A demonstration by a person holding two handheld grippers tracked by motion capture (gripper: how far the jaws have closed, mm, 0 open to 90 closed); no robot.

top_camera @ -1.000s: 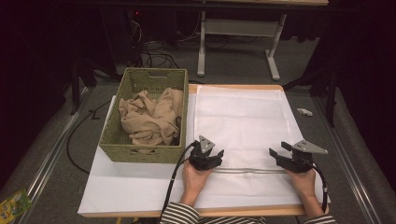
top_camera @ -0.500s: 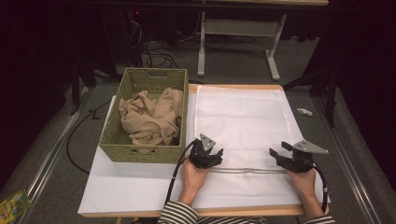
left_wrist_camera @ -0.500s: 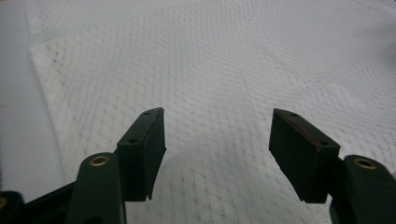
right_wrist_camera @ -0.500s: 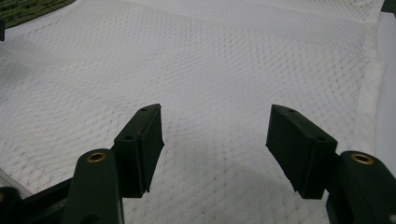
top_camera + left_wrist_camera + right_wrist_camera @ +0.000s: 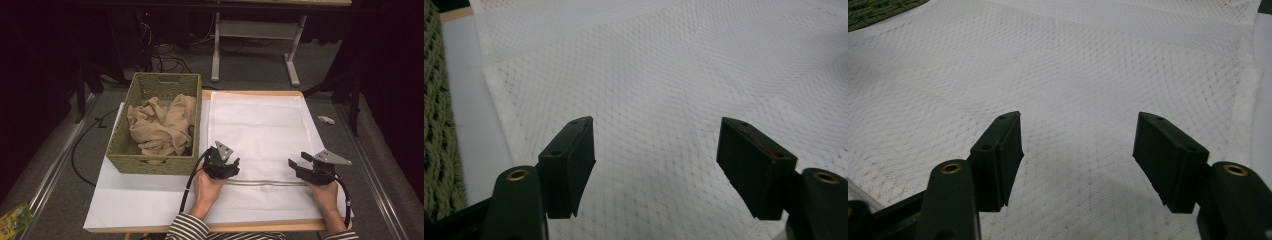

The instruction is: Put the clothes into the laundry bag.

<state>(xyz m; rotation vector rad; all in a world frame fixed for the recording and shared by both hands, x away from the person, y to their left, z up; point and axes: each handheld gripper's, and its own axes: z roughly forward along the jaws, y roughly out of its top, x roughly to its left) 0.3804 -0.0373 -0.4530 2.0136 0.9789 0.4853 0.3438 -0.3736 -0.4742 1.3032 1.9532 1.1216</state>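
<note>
Where it lies flat, white mesh cloth (image 5: 260, 125) — finely netted, folded.

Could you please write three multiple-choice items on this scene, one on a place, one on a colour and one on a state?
1. Where does the beige cloth lie?
A. in the woven basket
B. on the white mesh sheet
C. on the floor

2. What colour is the woven basket?
A. red
B. green
C. blue

3. How do the left gripper's jaws stand?
A. shut on the cloth
B. shut on nothing
C. open over the mesh sheet

Answers: 1 A, the cloth is bunched inside the basket walls. 2 B, its weave is olive green. 3 C, the jaws have just been opening, with nothing between them.
</note>
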